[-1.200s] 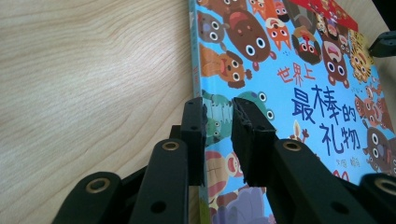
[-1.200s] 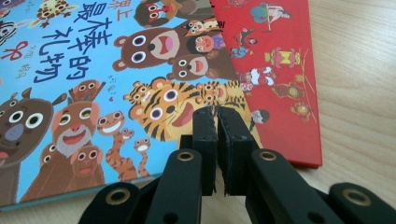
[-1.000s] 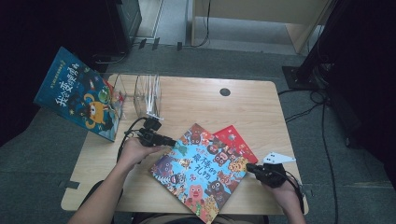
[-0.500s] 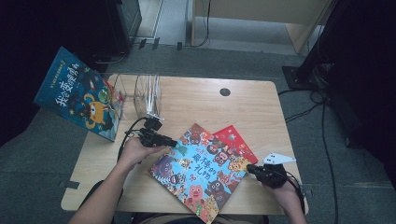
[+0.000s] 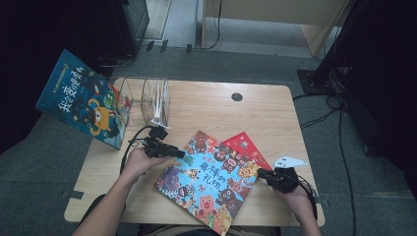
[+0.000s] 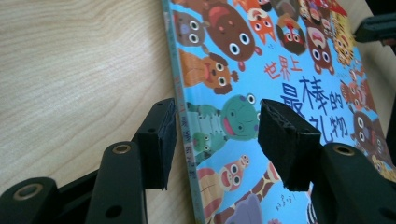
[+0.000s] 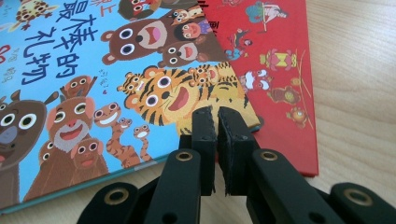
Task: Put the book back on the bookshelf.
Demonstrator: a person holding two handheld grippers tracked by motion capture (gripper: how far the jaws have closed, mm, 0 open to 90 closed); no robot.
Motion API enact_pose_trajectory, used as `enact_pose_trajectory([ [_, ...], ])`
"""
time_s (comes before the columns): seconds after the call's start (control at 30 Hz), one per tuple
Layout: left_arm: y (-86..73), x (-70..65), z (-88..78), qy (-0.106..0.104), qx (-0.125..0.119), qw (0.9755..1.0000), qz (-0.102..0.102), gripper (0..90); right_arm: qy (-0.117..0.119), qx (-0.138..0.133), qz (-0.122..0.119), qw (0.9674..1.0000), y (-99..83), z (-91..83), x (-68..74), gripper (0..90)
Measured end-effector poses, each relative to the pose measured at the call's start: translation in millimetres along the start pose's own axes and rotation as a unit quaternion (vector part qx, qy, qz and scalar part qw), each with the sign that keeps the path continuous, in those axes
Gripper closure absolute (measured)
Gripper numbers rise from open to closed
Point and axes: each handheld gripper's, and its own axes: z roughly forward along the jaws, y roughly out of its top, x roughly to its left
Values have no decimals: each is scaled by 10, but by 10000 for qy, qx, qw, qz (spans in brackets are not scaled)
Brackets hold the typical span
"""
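while three picture books (image 5: 209,183) show, perhaps two clear stands (image 5: 155,101) stand behind.

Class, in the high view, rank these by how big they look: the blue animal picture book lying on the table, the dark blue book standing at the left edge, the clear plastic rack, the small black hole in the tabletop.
1. Blue animal picture book
2. Dark blue book
3. Clear plastic rack
4. Small black hole

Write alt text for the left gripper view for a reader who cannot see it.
The left gripper has just been opening; its two black jaws now stand apart on either side of the spine edge of a blue picture book, pads clear of it. The cover, crowded with cartoon animals and Chinese lettering, lies flat on a pale wooden table.
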Motion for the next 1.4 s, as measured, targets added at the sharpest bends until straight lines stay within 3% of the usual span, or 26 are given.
enact_pose_trajectory([
  [0.23,-93,47,-15,-81,-17,9994,-322,472,-4,-17,-30,10000,69,73,-11,858],
  [0.43,-132,21,7,-35,122,9994,-316,504,12,-7,-5,10000,106,114,-18,859],
  [0.7,-142,18,30,141,181,9993,-290,534,171,74,-45,9998,109,140,27,859],
  [0.93,-130,-14,57,372,228,9987,-269,530,144,37,-32,9999,118,162,32,858],
  [1.03,-123,-14,70,440,258,9981,-343,529,139,7,-29,9999,132,185,30,860],
  [1.13,-122,0,84,341,285,9973,-582,514,141,-5,-26,9999,150,205,26,864],
  [1.4,-117,2,68,431,313,9966,-635,513,129,-41,-31,9999,200,262,8,879],
])
